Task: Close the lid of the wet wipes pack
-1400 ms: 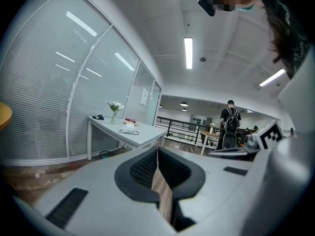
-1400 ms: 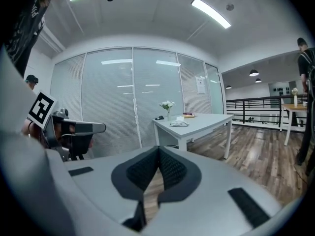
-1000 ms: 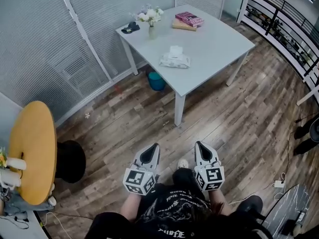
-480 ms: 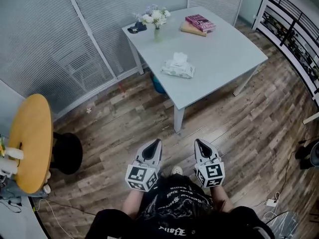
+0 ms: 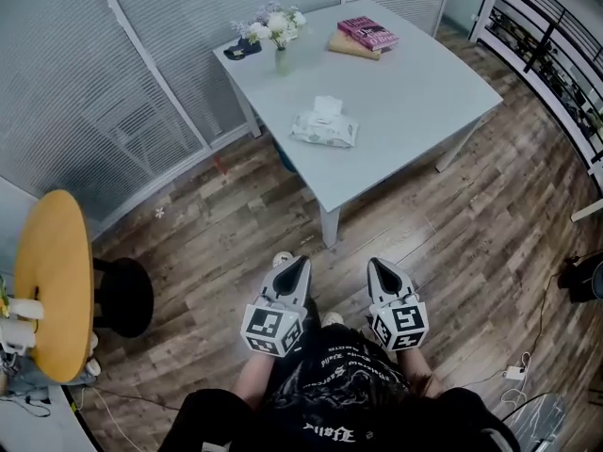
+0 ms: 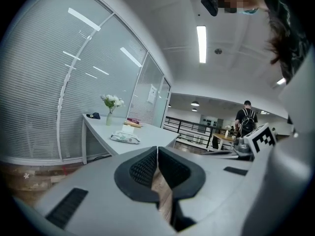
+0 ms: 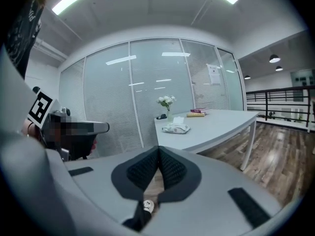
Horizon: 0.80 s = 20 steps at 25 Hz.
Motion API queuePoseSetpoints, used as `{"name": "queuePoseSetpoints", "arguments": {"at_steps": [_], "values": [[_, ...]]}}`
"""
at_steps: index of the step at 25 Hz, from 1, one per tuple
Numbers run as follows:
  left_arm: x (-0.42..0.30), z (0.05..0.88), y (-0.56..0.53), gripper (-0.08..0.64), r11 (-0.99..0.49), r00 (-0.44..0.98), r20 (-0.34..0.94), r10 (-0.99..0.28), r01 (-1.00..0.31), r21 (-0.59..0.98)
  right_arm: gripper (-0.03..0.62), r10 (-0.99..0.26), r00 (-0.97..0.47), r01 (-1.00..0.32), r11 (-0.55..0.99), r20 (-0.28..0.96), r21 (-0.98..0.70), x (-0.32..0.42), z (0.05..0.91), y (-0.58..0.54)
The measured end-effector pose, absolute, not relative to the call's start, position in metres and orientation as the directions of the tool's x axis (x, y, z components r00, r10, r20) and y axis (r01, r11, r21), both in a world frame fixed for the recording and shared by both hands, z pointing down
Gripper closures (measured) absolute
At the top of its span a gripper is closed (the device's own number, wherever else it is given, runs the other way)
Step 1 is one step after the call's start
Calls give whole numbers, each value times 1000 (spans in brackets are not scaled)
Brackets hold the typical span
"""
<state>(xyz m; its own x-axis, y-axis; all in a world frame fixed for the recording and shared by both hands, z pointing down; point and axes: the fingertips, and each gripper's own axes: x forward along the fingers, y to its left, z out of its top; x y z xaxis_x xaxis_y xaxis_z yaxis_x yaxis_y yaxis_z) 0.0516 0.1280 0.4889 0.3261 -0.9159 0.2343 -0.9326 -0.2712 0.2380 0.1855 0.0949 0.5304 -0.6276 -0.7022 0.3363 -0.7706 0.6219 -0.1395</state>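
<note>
Left gripper (image 6: 157,148): jaws closed tip to tip, nothing between; wood floor visible below pads.
Grey table (image 6: 152,140) ahead, well apart from the jaws.
On table:
- wet wipes pack (image 6: 125,138) near the front, white sheet standing up from its top
- vase of white flowers (image 6: 111,108) behind it
- books (image 6: 133,123)
- small dark item (image 6: 93,115) at the far end

Person with backpack (image 6: 245,120) in background.

You have a floor (image 5: 452,243) of streaky matt wood planks, a table (image 5: 415,92) with a smooth pale matt top, a wet wipes pack (image 5: 325,130) in soft crinkled plastic film, and a left gripper (image 5: 299,263) and right gripper (image 5: 375,265) of matt grey plastic with black cross-hatched pads (image 6: 144,169).
</note>
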Motion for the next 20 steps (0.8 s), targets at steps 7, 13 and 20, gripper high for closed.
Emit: {"name": "queuePoseSetpoints", "arguments": {"at_steps": [7, 13, 20], "values": [[31, 491, 68, 551, -339, 390, 216, -895, -910, 240, 594, -754, -550, -829, 543, 359, -130, 179, 537, 48], [-12, 489, 4, 551, -377, 424, 209, -882, -897, 230, 594, -784, -510, -854, 509, 353, -105, 140, 529, -9], [-63, 489, -66, 551, -424, 468, 206, -859, -877, 227, 594, -818, -451, -891, 438, 357, -122, 99, 524, -69]]}}
